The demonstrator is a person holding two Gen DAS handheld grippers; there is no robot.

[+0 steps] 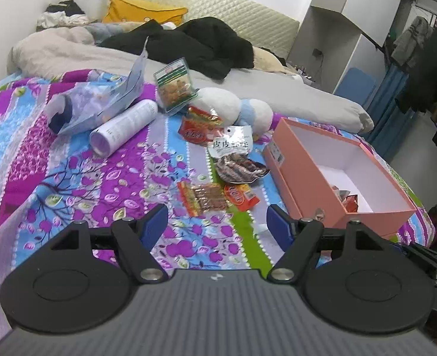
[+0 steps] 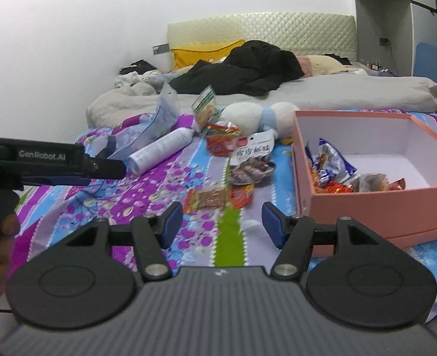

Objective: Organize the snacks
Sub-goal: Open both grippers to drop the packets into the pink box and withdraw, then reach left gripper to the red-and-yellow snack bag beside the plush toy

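1. Bedroom setup: snacks are scattered over a purple floral bedspread [image 1: 79,178], with a pink box [image 1: 307,172] on the right that already has a few packets in it.
2. Left gripper [image 1: 217,224] and right gripper [image 2: 222,222] both hang wide open with nothing in them.
3. Closest target looks like the flat orange strip packet [image 1: 202,197], just ahead of the left jaws and next to a small red packet [image 1: 242,197].
4. My take: come in low, pinch one edge only, so you don't grab the bedspread too.
5. Leave the white spray can [image 1: 123,127] alone, it's not a snack.
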